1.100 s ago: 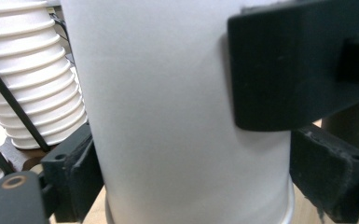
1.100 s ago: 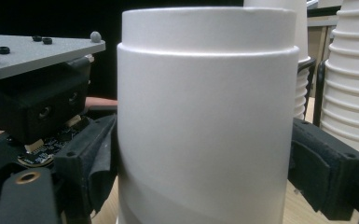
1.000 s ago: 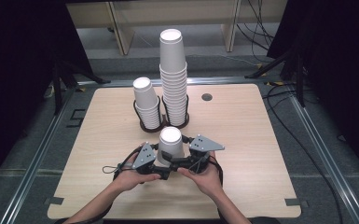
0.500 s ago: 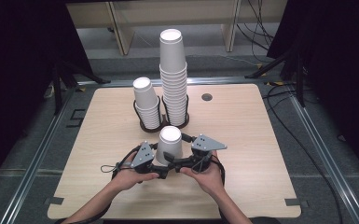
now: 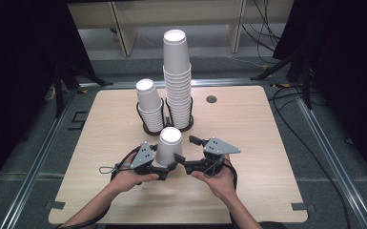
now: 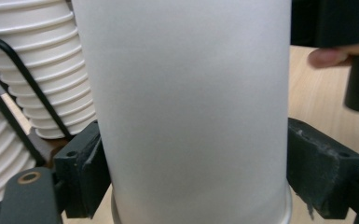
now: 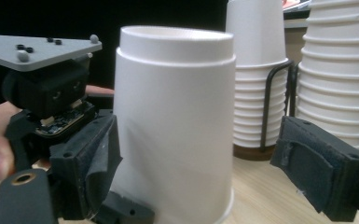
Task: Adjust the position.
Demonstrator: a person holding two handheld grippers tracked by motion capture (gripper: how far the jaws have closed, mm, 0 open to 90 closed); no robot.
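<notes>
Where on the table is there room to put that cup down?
Bare wood lies left of the short stack, and right of the tall stack past the dark hole. It is crowded in the middle, around the cup and both stacks.

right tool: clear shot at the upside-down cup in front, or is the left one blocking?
Probably yes. The cup stands between the right tool's open jaws. The left tool, just closing, flanks the cup near its base from the other side, leaving the upper wall free.

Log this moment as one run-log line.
left gripper: closing on upside-down cup | right gripper: open beside cup | stacks: in holders | table: cup standing
</notes>
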